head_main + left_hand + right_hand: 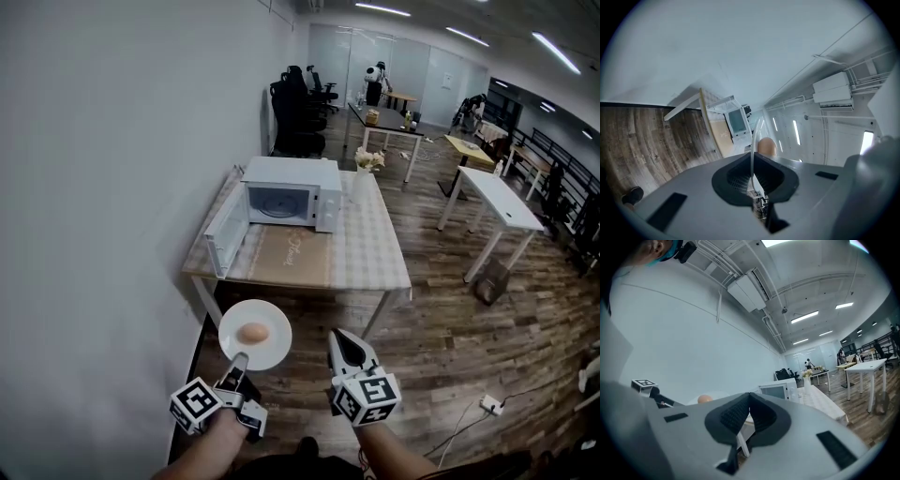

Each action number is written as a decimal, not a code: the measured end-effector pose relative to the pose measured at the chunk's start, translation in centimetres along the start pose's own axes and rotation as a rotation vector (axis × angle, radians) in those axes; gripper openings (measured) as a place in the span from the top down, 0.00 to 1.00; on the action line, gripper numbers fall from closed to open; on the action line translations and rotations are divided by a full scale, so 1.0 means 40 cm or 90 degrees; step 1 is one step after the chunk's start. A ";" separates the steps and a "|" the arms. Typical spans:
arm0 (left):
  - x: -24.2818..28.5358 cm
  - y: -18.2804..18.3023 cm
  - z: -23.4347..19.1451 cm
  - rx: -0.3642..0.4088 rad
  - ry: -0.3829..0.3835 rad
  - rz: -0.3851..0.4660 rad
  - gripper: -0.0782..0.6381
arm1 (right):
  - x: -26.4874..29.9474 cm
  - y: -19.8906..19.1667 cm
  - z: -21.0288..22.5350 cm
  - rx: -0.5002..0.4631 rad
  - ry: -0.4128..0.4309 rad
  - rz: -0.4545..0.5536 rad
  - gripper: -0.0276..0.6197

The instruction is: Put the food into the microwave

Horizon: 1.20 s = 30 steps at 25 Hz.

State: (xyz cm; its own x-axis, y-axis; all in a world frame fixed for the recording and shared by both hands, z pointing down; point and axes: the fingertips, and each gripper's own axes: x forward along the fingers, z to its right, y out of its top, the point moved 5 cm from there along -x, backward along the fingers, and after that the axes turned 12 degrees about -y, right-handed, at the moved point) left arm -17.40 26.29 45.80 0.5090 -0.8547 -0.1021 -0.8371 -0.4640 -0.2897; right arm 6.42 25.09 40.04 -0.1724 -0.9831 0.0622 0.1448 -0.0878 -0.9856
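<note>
A white plate [267, 349] with a brown egg-shaped food [253, 333] on it hangs in the air in front of the table. My left gripper [240, 359] is shut on the plate's near rim. In the left gripper view the plate [752, 140] stands edge-on between the jaws, with the food [766, 146] beyond it. The white microwave [291, 192] sits on the table, further off, its door [228, 232] swung open to the left. My right gripper [339, 336] floats beside the plate, shut and empty; its own view shows the pads [740, 411] meeting.
The table [366, 253] has a checked cloth and a vase of flowers [364, 169] to the right of the microwave. A white wall runs along the left. White desks [487, 192] and office chairs [295, 112] stand further back on the wooden floor.
</note>
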 end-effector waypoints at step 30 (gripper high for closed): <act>0.370 0.001 -0.041 0.018 0.015 0.011 0.87 | 0.278 0.023 0.226 -0.017 0.029 0.006 0.95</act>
State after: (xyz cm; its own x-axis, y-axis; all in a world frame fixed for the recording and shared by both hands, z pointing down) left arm -10.24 13.24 45.83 0.4892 -0.8680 -0.0852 -0.8396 -0.4422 -0.3155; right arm 13.44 12.64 41.27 -0.2154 -0.9754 0.0464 0.1214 -0.0739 -0.9899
